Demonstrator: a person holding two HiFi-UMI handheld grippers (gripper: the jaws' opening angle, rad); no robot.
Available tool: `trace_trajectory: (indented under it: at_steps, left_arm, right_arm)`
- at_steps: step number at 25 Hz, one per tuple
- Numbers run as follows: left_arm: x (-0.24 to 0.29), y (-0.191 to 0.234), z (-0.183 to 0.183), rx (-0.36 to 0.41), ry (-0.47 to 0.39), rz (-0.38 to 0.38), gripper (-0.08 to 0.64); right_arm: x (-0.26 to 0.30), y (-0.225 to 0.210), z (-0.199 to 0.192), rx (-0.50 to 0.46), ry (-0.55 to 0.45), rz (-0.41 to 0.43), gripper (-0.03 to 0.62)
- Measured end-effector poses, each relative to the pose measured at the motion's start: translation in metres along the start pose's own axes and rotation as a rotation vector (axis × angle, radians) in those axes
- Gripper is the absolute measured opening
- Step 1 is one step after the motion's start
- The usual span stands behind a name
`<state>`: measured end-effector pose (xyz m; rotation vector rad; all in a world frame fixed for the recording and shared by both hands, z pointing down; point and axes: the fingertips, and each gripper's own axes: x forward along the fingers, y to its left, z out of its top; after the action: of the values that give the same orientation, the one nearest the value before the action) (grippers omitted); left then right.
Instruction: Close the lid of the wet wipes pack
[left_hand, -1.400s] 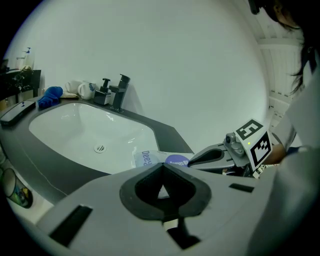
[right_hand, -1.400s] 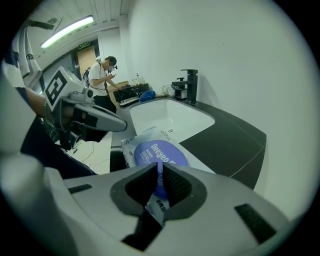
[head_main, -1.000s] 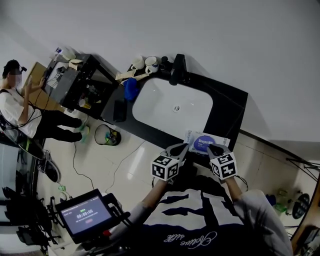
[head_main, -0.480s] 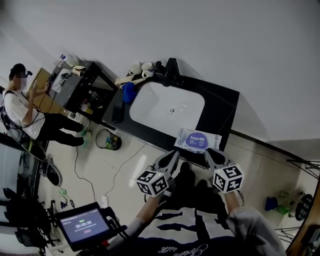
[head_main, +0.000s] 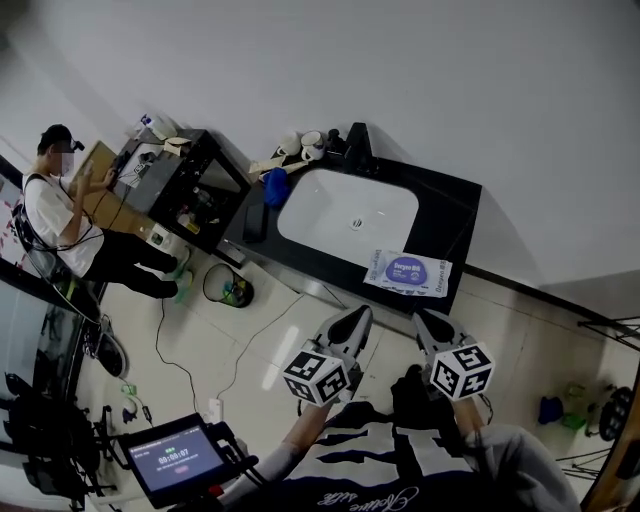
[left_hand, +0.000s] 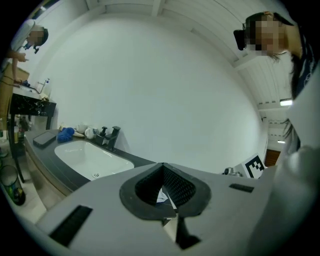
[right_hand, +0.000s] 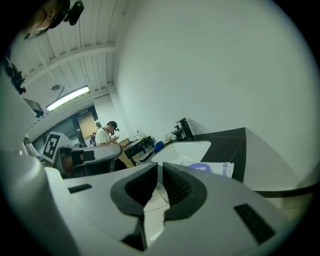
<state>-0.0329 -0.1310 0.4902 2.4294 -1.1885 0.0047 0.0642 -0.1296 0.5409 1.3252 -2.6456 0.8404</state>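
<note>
Now, entries as observed:

Wet wipes pack (head_main: 408, 272): laid flat on the black tabletop (head_main: 455, 215), near its front edge and just right of the white sink (head_main: 345, 215). It is touched by neither gripper.

Lid (head_main: 404, 268): a purple oval is seen lying flat on the top face of the pack. Whether it is latched cannot be told.

Left gripper (head_main: 354, 320): held over the floor in front of the tabletop, apart from the pack. Its fingers are pressed together at the tips, and nothing is gripped between them.

Right gripper (head_main: 430, 324): held beside the left one, also short of the tabletop edge. Its fingers are drawn together to a thin slit — nothing is held. The pack is seen ahead of them in the right gripper view (right_hand: 210, 168).

Back of sink: a dark faucet (head_main: 357, 145) is mounted there, with white cups (head_main: 312, 143) at its left and a blue cloth (head_main: 275, 187) at the sink's left end.

Far left: a person (head_main: 60, 210) is seated beside a black cabinet (head_main: 195, 185).
</note>
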Motion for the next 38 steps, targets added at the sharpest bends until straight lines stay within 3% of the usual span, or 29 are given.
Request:
trace_trajectory:
  at_steps: [3,7,16,21,30,38]
  left_arm:
    - [-0.022,-0.010,0.005,0.015,-0.022,-0.047,0.000]
    - [-0.089,-0.031,0.016,-0.010,-0.050,-0.087,-0.001]
    - [-0.180,-0.039,-0.022,-0.011,-0.017,-0.145,0.000]
    - [-0.185,-0.057,-0.024,-0.011,-0.022,-0.189,0.000]
    - [-0.190,-0.120,-0.044,0.027,-0.038,-0.212,-0.001]
    - [-0.184,-0.125,-0.043,0.028,-0.019,-0.187,0.000]
  right_arm:
    - [-0.005,0.025,-0.007,-0.007,-0.016,-0.013,0.031]
    - [-0.030,0.082,-0.014,0.001,-0.049,-0.046,0.031]
    - [-0.062,0.166,-0.057,0.003,-0.087,-0.132,-0.003]
    - [-0.082,0.182,-0.064,-0.050,-0.072,-0.188,-0.005]
    - [-0.144,0.186,-0.077,-0.078,-0.103,-0.176,-0.005]
    - [-0.150,0.182,-0.062,-0.079,-0.099,-0.172,-0.005]
